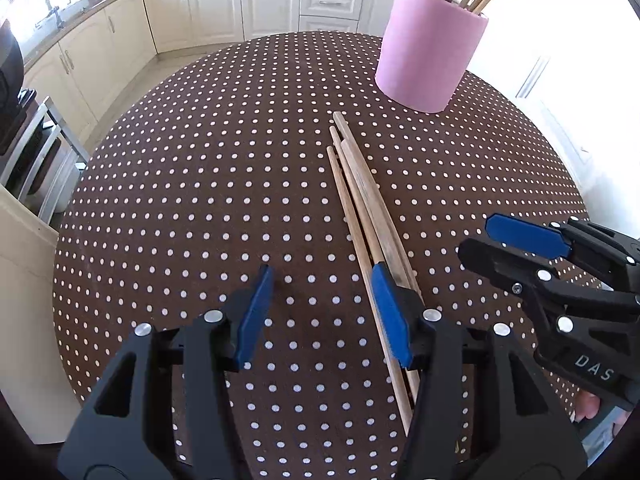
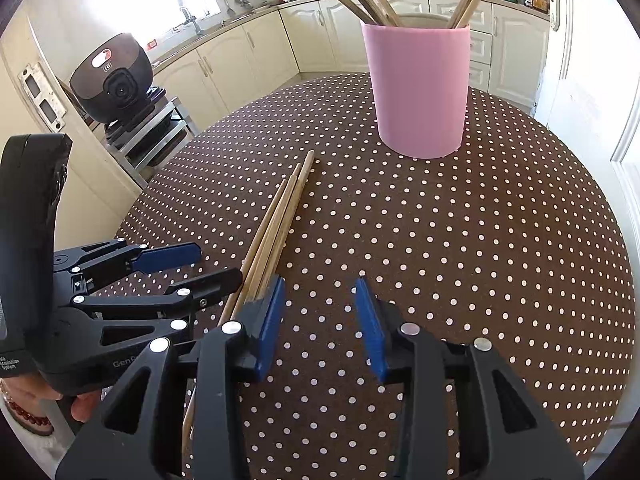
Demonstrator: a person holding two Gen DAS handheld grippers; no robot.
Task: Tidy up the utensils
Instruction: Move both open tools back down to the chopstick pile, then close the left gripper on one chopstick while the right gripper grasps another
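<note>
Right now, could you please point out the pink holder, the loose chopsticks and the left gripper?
pink holder (image 2: 420,92), right wrist view, middle of its side wall.
loose chopsticks (image 1: 360,196), left wrist view, mid-length of the bundle.
left gripper (image 1: 320,312), left wrist view, midway between fingertips.

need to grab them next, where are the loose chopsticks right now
The loose chopsticks lie bundled on the dotted tablecloth, just short of the pink holder, between the two open grippers.

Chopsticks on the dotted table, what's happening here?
A person holds a gripper in each hand. Both the left gripper and right gripper are open and empty, flanking a bundle of loose chopsticks lying on the polka-dot table. Beyond them stands a pink holder, already holding several sticks. Nothing is grasped yet.
</note>
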